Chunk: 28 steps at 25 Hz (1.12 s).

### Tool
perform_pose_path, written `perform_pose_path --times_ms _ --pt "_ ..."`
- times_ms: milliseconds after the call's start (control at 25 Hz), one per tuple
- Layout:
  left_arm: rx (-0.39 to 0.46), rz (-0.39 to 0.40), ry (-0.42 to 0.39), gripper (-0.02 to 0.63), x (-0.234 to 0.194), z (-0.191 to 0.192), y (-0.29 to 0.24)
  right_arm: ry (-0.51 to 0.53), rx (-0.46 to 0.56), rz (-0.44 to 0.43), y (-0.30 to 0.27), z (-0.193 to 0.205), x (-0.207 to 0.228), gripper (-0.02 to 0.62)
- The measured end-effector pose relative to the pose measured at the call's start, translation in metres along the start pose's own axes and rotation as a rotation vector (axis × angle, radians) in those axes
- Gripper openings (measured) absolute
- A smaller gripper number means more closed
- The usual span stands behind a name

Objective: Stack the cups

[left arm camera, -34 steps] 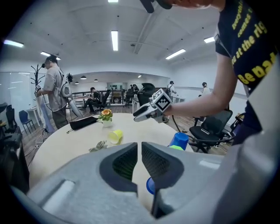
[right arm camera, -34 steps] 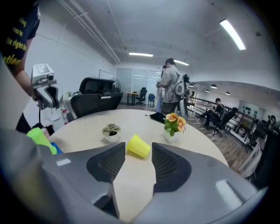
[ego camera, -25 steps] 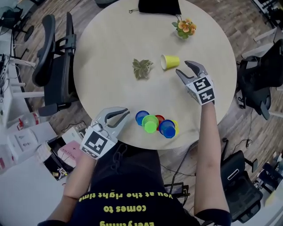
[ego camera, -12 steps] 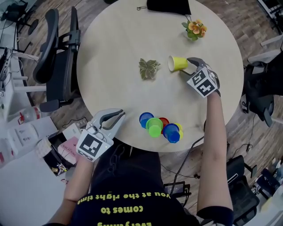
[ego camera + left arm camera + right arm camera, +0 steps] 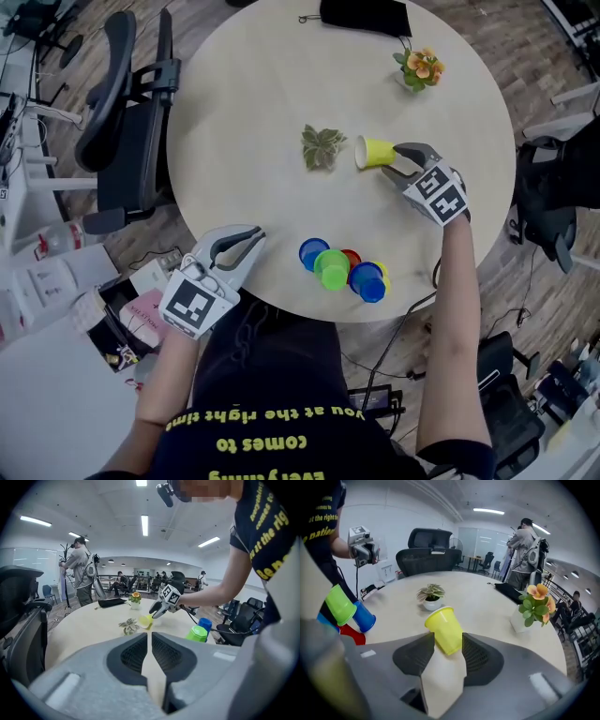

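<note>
The yellow cup [image 5: 375, 152] lies on its side on the worktop [image 5: 262, 112], mouth towards a small potted plant [image 5: 322, 147] and well apart from the cluster of cups [image 5: 332, 267] near the front edge. The right gripper [image 5: 396, 159] has come in from the base end. Its jaws have just been closing, and in the right gripper view the pads meet the cup's tapered sides near the bottom. The left gripper [image 5: 255, 241] hovers at the worktop's near-left edge, its jaws together on nothing. The cup looks like thin, light plastic that would buckle or squirt out under a hard squeeze. The stiffer band by the base seems the sound place to hold, and a gentle clamp should be enough.
</note>
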State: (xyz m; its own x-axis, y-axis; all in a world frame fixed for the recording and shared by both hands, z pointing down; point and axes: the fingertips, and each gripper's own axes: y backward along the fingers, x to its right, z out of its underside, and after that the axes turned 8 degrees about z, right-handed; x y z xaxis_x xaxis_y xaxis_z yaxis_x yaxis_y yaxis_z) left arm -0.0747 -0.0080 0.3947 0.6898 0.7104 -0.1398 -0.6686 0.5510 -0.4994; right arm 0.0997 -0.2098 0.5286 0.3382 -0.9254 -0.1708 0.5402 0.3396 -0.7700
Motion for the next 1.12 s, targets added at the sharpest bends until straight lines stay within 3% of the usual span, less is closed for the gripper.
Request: perform_pose_path --times_ms 120,200,360,520,600,760,1120 --pt "-0.002 0.01 0.001 0.031 0.002 0.001 -0.001 -0.046 0.042 0.029 -0.001 -0.002 0.011 0.245" --pt "0.0 0.015 0.003 0.031 0.004 0.002 0.0 -0.024 0.015 -0.005 -0.007 0.004 0.011 0.293" --pt "-0.015 0.01 0.011 0.031 0.005 0.009 0.003 0.045 -0.054 -0.118 -0.018 0.014 -0.009 0.305" --pt "-0.013 0.004 0.018 0.031 0.003 0.012 0.005 0.107 -0.074 -0.128 -0.027 0.013 -0.016 0.302" --pt "-0.008 0.002 0.019 0.031 0.002 0.011 0.005 0.113 -0.075 -0.122 -0.03 0.009 -0.017 0.278" --pt "-0.029 0.004 0.019 0.031 0.0 0.014 0.004 0.096 -0.036 -0.085 -0.029 -0.002 -0.017 0.119" --pt "-0.027 0.039 0.012 0.031 0.003 0.015 -0.006 0.055 0.021 -0.064 -0.018 -0.018 -0.033 0.089"
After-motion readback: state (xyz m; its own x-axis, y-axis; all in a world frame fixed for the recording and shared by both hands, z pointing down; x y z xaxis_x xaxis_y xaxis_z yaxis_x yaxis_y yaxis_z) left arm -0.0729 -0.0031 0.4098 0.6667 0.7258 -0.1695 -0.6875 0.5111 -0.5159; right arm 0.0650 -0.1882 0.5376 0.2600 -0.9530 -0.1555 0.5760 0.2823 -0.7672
